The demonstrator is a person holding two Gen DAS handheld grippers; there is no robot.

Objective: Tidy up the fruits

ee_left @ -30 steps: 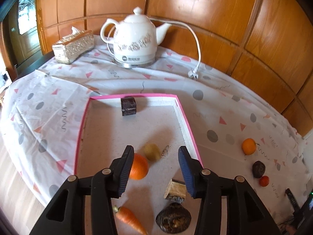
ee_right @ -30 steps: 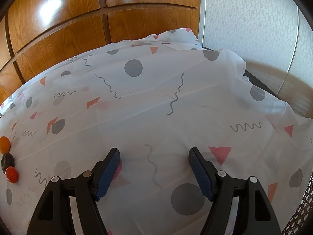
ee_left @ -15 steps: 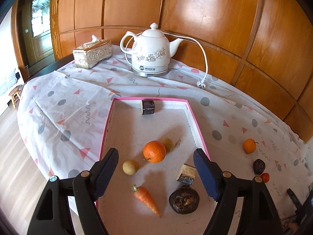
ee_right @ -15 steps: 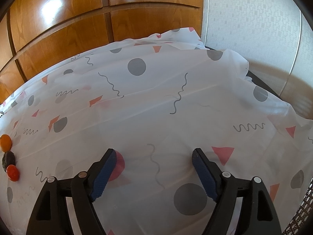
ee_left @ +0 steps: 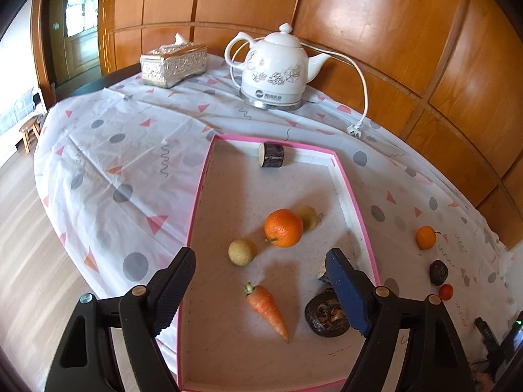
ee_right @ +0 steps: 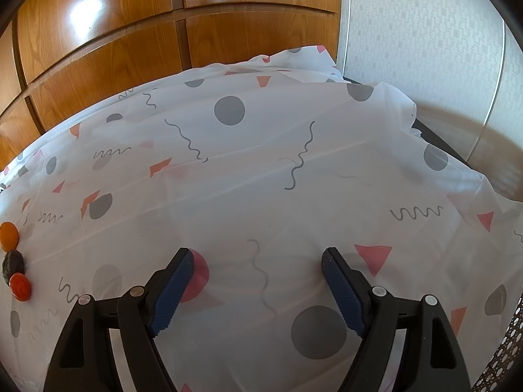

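The left gripper (ee_left: 261, 269) tilts down over the pink-rimmed tray (ee_left: 196, 209), its jaws opening with nothing between them; an orange (ee_left: 283, 227) and carrot (ee_left: 266, 307) lie in the tray. The right gripper (ee_right: 256, 271) angles down over the table's patterned cloth (ee_right: 261, 170), jaws spread and empty.

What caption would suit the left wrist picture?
Left gripper, opening and empty, above a pink-rimmed tray holding an orange and a carrot.
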